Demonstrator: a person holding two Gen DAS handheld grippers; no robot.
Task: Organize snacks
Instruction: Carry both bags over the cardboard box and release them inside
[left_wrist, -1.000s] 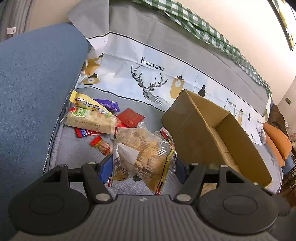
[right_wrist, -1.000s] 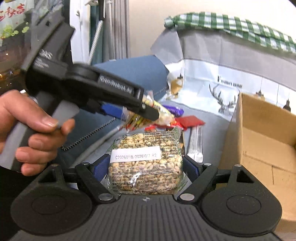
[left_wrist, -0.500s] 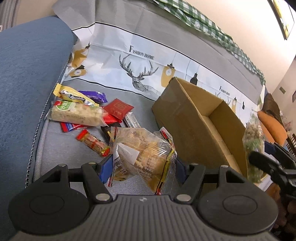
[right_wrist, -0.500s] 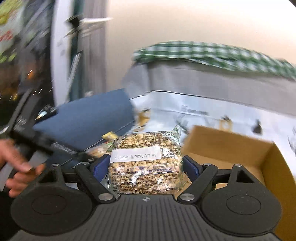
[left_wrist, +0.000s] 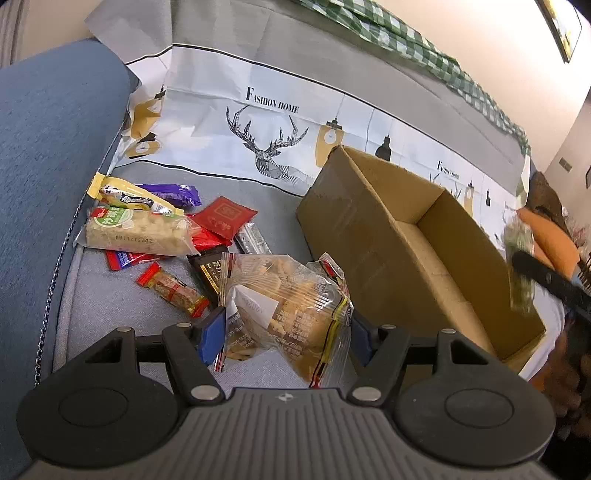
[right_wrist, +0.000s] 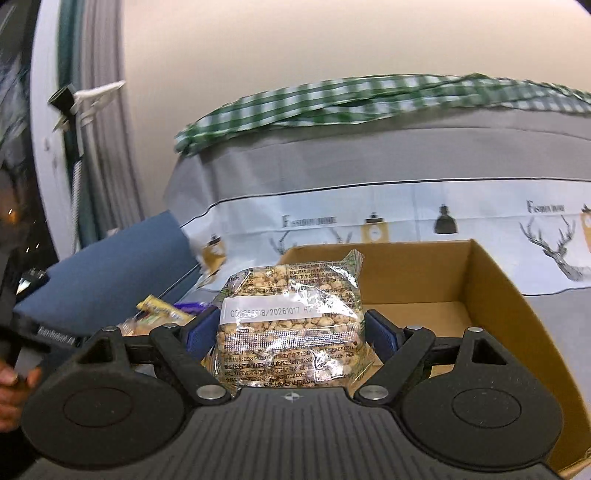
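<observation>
The right claw (right_wrist: 291, 332) grips a clear packet of peanuts (right_wrist: 291, 317) above the open brown cardboard box (right_wrist: 491, 295). Lower the packet well inside the walls before releasing. The left claw (left_wrist: 284, 332) holds a clear wrapped pastry packet (left_wrist: 291, 306) over the grey sofa seat (left_wrist: 110, 295), beside the box; keep it clear of the right claw until the box is free.

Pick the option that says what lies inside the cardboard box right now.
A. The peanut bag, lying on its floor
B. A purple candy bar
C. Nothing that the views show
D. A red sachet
C: both views show only bare floor in the cardboard box; the peanut bag is clamped in the right gripper over it, and the biscuit pack sits in the left gripper.
</observation>
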